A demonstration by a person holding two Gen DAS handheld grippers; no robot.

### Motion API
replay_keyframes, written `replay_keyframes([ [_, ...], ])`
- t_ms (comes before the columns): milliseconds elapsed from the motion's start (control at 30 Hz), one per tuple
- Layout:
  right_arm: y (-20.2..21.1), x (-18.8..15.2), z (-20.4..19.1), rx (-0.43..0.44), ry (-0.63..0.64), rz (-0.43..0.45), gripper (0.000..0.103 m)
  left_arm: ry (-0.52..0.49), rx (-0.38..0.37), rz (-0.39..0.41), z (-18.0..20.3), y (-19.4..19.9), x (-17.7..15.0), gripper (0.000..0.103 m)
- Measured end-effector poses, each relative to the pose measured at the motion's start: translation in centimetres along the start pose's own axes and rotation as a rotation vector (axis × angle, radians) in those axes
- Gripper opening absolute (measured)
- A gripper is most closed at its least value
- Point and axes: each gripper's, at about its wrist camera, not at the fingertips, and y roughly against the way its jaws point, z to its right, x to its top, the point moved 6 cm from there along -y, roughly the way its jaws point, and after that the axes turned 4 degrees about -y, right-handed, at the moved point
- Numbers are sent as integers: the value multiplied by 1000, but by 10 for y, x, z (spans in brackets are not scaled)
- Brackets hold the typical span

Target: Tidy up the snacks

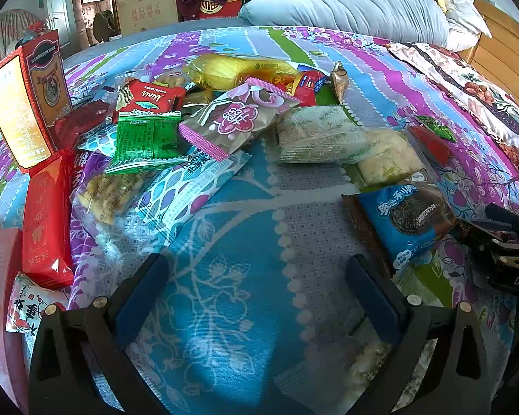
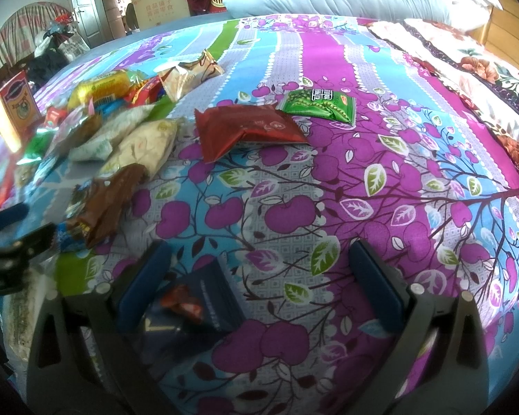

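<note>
Snack packets lie heaped on a flowered bedspread (image 1: pixel 245 242). My left gripper (image 1: pixel 259 280) is open over bare cloth, with nothing between its fingers. A blue cookie packet (image 1: pixel 404 218) lies just beyond its right finger (image 1: pixel 370 287); a green packet (image 1: pixel 145 138) and a pink-edged brown packet (image 1: pixel 231 121) top the heap ahead. My right gripper (image 2: pixel 259 280) is open too. A dark blue packet (image 2: pixel 207 304) with a small red-wrapped sweet (image 2: pixel 183 302) on it lies between its fingers, close to the left finger (image 2: pixel 145 287). A red packet (image 2: pixel 245 128) and a green packet (image 2: pixel 318 103) lie apart, further ahead.
A red upright box (image 1: pixel 27 97) and a long red packet (image 1: pixel 45 221) stand at the heap's left. A blue pillow (image 1: pixel 346 3) and a folded floral quilt (image 1: pixel 474 90) lie at the far right. The right gripper's body (image 1: pixel 501 245) shows at the left view's right edge.
</note>
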Motion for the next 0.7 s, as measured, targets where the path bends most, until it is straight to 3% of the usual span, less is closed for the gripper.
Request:
replay_keyframes([
  [700,0,0,0,1,-1,0,103,-2,2,-3,0,0,0,103],
])
